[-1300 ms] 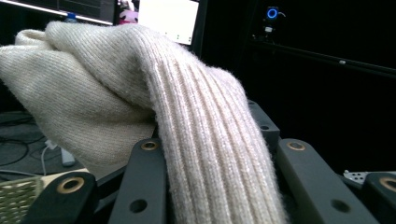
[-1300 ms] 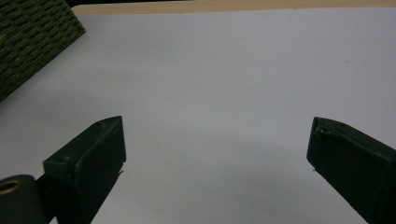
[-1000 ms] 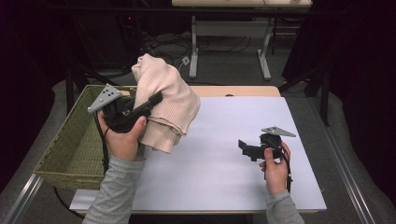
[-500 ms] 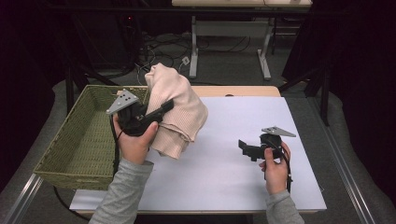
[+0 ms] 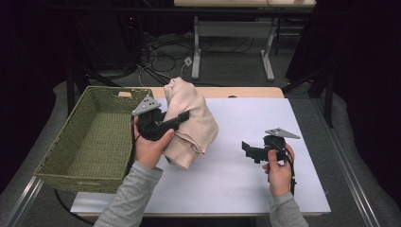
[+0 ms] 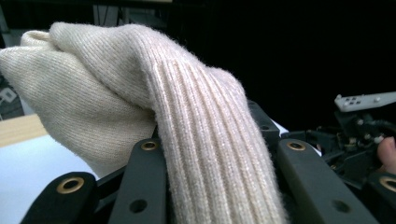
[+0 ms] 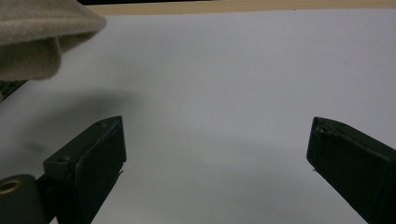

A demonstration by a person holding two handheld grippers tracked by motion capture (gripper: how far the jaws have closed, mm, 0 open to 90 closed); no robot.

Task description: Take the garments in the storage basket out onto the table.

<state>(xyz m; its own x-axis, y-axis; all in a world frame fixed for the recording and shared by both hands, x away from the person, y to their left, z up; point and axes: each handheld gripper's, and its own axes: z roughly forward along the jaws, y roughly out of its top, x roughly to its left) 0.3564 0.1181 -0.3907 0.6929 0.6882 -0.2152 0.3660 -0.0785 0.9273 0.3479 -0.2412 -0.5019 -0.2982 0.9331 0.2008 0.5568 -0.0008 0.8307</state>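
A cream knitted sweater (image 5: 191,120) hangs bunched above the white table top (image 5: 246,189), and my left gripper (image 5: 182,117) is shut on it. In the left gripper view the ribbed knit (image 6: 210,154) runs down between the two black jaws. The sweater's lower folds droop towards the table just right of the basket. My right gripper (image 5: 246,147) rests low over the table at the right, open, jaws pointing left. Bare white table (image 7: 224,93) lies between its spread jaws, and a corner of the sweater (image 7: 37,42) shows at the upper left.
A woven green basket (image 5: 71,142) stands at the table's left edge with nothing inside. The table's wooden far edge (image 5: 246,92) runs behind the white sheet. Beyond it are desk legs and cables on the floor.
My left gripper has carried the sweater to the right, from over the basket's rim to over the white table. The right gripper has stayed where it was.
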